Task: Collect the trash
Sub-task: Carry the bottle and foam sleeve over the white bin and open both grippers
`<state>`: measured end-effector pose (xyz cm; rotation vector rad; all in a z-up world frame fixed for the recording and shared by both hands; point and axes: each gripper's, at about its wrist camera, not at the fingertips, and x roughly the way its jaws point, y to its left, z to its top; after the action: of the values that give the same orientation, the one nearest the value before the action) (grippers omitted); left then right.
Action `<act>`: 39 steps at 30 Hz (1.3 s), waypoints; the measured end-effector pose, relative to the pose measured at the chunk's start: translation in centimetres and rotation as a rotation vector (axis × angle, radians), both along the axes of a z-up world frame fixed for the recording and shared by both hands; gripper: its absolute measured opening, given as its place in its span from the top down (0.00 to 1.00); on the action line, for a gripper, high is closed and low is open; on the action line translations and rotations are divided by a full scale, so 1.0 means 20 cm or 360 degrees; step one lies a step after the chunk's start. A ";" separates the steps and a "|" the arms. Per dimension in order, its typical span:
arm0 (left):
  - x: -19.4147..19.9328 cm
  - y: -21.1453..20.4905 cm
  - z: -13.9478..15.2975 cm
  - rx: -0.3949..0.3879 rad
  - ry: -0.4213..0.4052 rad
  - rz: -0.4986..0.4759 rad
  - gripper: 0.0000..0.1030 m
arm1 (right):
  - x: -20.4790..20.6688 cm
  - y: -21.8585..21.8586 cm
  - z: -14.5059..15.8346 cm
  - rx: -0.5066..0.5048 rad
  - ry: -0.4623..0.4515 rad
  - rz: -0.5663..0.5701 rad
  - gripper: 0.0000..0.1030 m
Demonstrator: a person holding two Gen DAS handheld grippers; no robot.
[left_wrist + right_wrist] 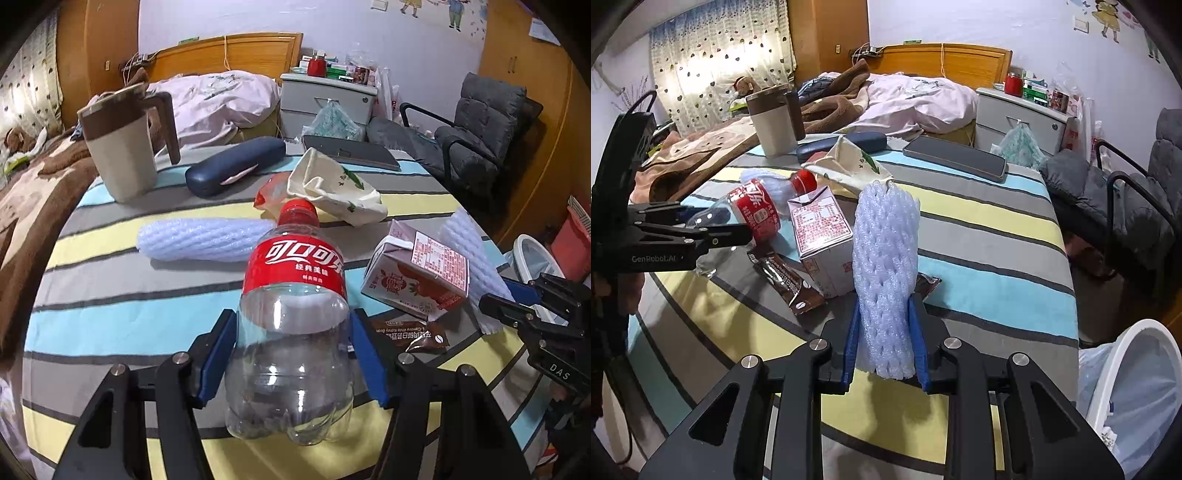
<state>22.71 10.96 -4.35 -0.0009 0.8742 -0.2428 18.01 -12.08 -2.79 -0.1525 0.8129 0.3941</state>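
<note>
- The left gripper [293,363] is holding a clear plastic cola bottle [295,314] by its ribbed lower body; both blue pads are pressing on its sides, and its red cap is pointing away over the table [110,295].
- The right gripper [886,349] is clamping a white foam net sleeve [886,266], soft and full of small holes; it is standing upright between the narrow blue pads.
- A second foam sleeve [205,240] is lying flat on the striped cloth, behind the bottle.
- A boxy milk carton [417,269] is lying on its side just beside a brown shiny sachet [410,332].
- A white bin [1126,380] with a thin plastic liner is standing beside the table.
</note>
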 end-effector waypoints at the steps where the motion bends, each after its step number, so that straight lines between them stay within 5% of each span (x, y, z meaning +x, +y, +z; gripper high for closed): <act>1: 0.01 0.01 0.00 -0.0012 0.0018 0.0007 0.37 | 0.00 0.00 0.00 0.0001 0.0000 -0.0005 0.73; 7: 0.06 0.00 -0.01 -0.0004 0.0036 0.0037 0.26 | 0.02 -0.01 -0.02 0.0019 0.0023 -0.0027 0.73; 11: 0.07 -0.01 -0.02 0.0009 0.0041 0.0041 0.37 | 0.01 -0.01 -0.01 0.0024 0.0016 -0.0025 0.73; 26: -0.11 -0.03 0.10 -0.0017 -0.0058 0.0061 0.37 | -0.06 -0.06 0.05 0.0094 -0.0042 -0.0057 0.73; 39: -0.29 -0.27 0.26 -0.0052 -0.0186 -0.0052 0.37 | -0.19 -0.23 0.14 0.0166 -0.0120 -0.0180 0.73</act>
<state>16.95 5.61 0.90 -0.0028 0.7540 -0.2852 14.15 -16.60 -0.02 -0.0240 0.7212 0.3214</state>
